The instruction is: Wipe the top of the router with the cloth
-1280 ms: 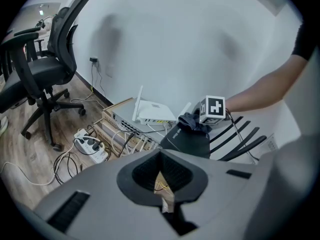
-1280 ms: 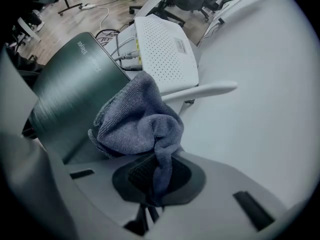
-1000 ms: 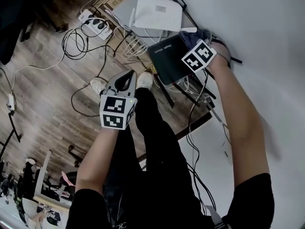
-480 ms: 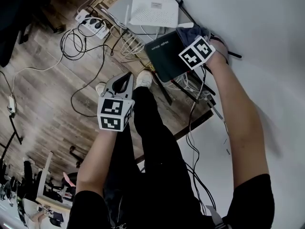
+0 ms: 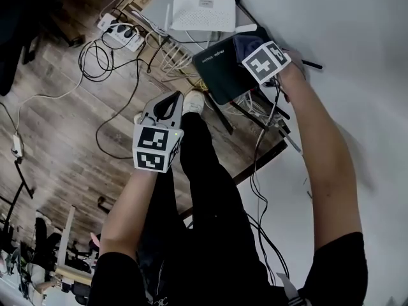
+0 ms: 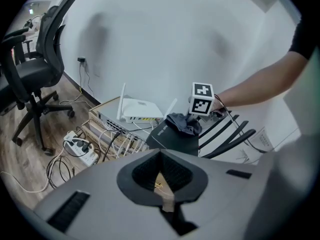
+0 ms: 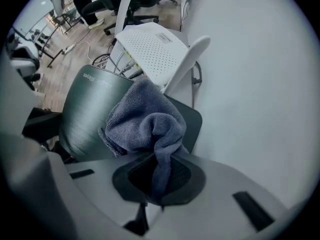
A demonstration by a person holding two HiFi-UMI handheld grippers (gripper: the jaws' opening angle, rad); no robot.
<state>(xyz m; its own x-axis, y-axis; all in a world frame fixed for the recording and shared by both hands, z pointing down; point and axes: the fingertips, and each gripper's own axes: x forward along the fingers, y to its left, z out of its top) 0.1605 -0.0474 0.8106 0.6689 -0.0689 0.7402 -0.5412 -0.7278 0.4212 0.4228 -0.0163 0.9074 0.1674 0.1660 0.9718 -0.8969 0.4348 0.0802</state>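
Router (image 7: 87, 114) is the dark flat box lying at the far right of the scene, close to the white wall (image 5: 344, 43), with its broad top facing up. A white router (image 7: 150, 46) with raised antennas sits just beyond it, farther from us. The cloth (image 7: 145, 121), a grey-blue towel, lies bunched on the dark router's top near the edge on the wall side. One tail of it runs back between the jaws of our right gripper (image 7: 159, 176), which are closed on that tail and pinch it firmly. Our right arm reaches out along the wall to hold the gripper over the router.

Our left gripper (image 5: 173, 97) hangs well apart from the router, nearer to us and to the left, above the wooden floor (image 5: 57, 126). Its jaws are brought together at the tips and we see nothing between them. A white power strip (image 5: 121, 34) lies on the floor at the far left, and loose cables (image 5: 175, 59) trail between it and the two routers. An office chair (image 6: 30, 74) stands farther off to the left in the left gripper view. One pale shoe (image 5: 193, 104) shows on the floor just near the dark router.
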